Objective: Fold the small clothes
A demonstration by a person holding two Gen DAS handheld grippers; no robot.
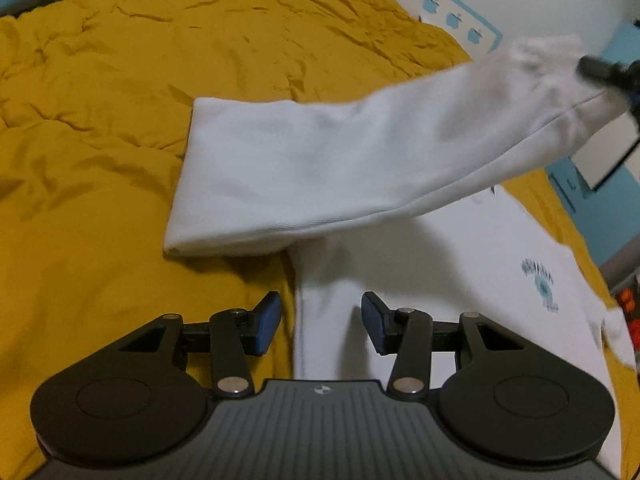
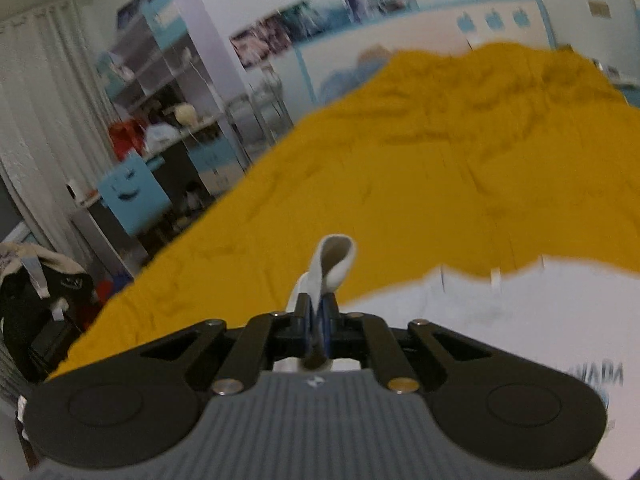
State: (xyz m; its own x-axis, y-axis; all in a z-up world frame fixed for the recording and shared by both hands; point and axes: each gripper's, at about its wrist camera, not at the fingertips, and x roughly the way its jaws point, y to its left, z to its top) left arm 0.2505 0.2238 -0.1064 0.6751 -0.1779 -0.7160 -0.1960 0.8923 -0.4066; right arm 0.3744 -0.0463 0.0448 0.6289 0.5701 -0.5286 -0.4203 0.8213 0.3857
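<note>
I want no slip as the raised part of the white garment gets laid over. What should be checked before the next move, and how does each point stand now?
1. Right gripper shut on the white garment: ok, cloth is pinched between its closed fingers.
2. Left gripper free: ok, its jaws stand open with nothing between them, over the garment's edge.
3. Lifted part clear of the yellow bedcover: not ok, its far folded end rests on the cover.
4. Lower layer lying flat: ok as far as seen; the part with the blue print looks smooth.
5. Grip depth: cannot tell, though a loop of cloth pokes past the fingertips.
</note>
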